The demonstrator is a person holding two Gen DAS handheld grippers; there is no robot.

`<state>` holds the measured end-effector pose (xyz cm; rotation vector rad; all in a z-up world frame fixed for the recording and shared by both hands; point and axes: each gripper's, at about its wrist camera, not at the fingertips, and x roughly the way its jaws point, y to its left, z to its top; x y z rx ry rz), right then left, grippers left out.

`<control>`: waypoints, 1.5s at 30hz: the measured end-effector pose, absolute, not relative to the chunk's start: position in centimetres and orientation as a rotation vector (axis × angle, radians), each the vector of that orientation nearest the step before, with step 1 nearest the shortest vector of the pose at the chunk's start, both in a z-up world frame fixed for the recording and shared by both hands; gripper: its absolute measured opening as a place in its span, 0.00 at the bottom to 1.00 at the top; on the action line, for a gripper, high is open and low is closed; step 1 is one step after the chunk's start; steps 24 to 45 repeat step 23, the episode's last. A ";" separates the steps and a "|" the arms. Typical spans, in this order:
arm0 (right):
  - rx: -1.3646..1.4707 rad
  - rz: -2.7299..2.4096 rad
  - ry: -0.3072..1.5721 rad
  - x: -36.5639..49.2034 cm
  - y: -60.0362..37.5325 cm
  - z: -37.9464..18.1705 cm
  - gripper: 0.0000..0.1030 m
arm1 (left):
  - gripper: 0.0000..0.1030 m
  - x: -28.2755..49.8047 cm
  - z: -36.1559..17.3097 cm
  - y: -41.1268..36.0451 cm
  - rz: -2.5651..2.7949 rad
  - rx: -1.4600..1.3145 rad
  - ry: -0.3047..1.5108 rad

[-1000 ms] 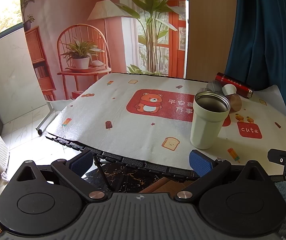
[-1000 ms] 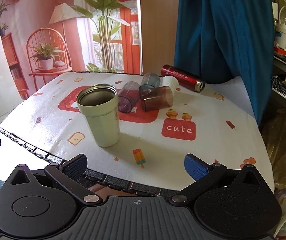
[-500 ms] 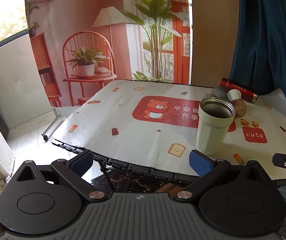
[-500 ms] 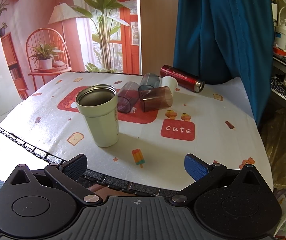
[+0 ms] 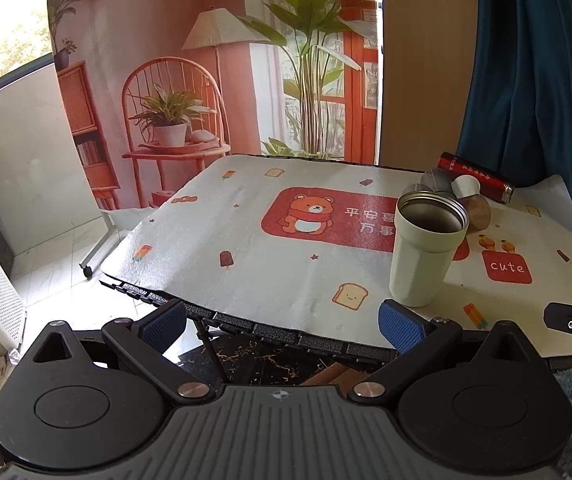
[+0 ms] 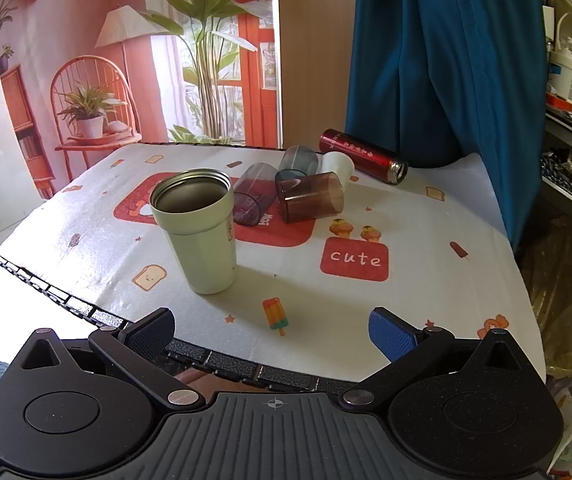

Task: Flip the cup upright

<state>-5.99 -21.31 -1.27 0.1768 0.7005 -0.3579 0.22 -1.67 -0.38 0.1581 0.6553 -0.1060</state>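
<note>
cup (image 6: pixel 202 232) upright on table (image 6: pixel 425 280) | left gripper (image 5: pixel 284 320) has backed off, spread, empty | right gripper (image 6: pixel 272 330) spread, empty | flip looks done

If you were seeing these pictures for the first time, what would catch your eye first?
A pale green cup stands upright, mouth open, near the front of the cartoon-print table mat. Behind it several translucent cups and a red bottle lie on their sides. Both grippers wait at the table's edge, jaws open and empty.
</note>
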 end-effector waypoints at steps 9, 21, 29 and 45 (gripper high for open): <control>0.177 -0.358 0.701 -6.0 -21.3 -1.3 1.00 | 1.00 0.3 -0.4 -1.7 -0.106 0.157 0.662; 0.176 -0.358 0.700 -6.0 -21.3 -1.2 1.00 | 1.00 -0.1 -0.5 -1.8 -0.131 0.149 0.654; 0.178 -0.358 0.701 -6.0 -21.3 -1.3 1.00 | 1.00 -0.1 -0.6 -1.9 -0.131 0.153 0.653; 0.178 -0.358 0.701 -6.0 -21.3 -1.3 1.00 | 1.00 -0.1 -0.6 -1.9 -0.131 0.153 0.653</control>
